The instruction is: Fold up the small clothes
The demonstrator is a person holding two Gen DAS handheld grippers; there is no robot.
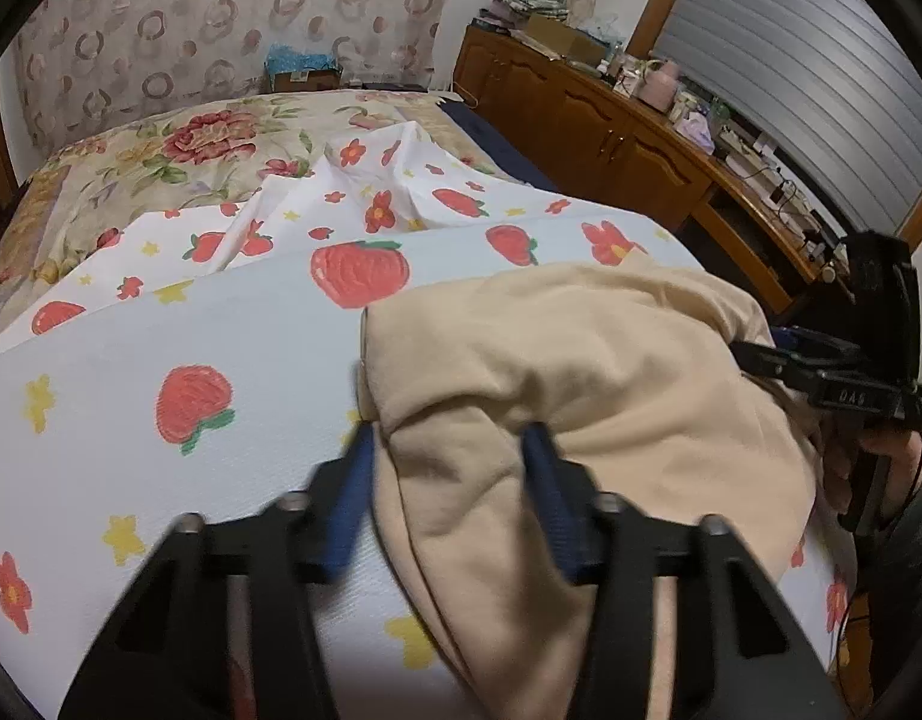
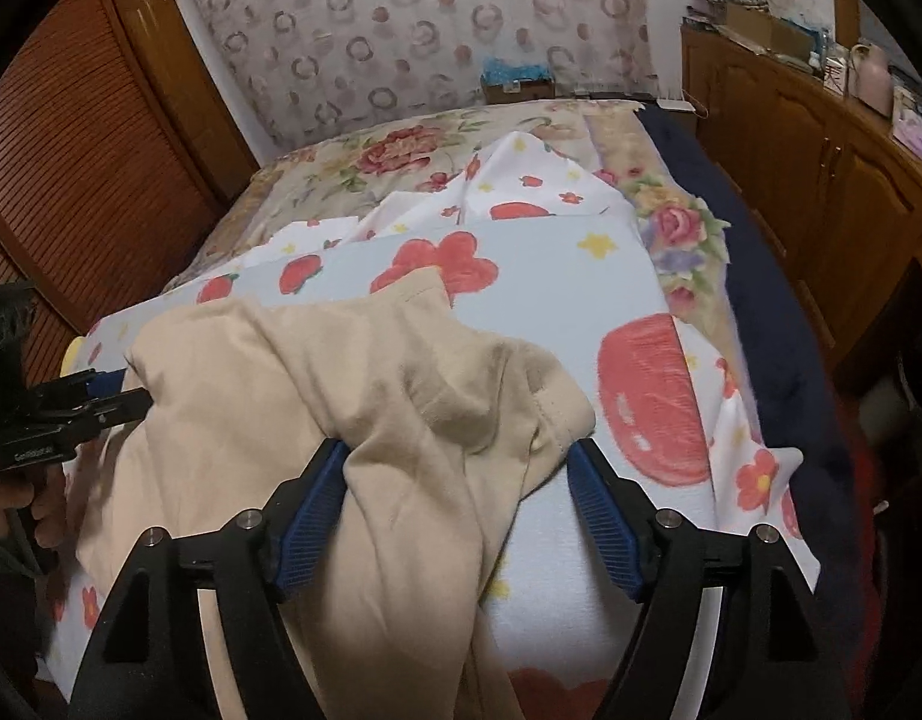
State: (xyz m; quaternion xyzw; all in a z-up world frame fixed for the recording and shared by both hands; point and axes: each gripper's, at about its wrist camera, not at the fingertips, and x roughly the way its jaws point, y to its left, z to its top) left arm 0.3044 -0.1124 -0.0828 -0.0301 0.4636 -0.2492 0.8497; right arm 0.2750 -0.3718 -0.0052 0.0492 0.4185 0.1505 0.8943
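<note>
Bedding fills both views: a white sheet [image 1: 161,354] printed with red strawberries, red flowers and yellow stars lies over a floral bedspread [image 1: 131,162] on a bed. At the far end stands a headboard cover [image 1: 221,18] patterned with pale rings, with a small cardboard box [image 1: 302,75] at its foot. A long wooden cabinet [image 1: 611,126] cluttered with bottles and boxes runs along the right wall under a grey shutter [image 1: 821,78]; a louvred wooden door [image 2: 83,138] is on the left.

A beige garment [image 2: 371,396], crumpled and partly bunched, lies on the near part of the strawberry sheet, between the two tools.

The left gripper [image 1: 449,438] has its blue-padded fingers [image 1: 356,504] set partly apart, straddling the garment's near left edge; one pad lies on the sheet just beside the cloth, the other on top of it, and they do not clamp it. The right gripper [image 2: 458,456] has its fingers [image 2: 602,516] spread wide, with a bunched fold of the garment between them; the left pad touches the cloth, the right one sits just beside its hem.
</note>
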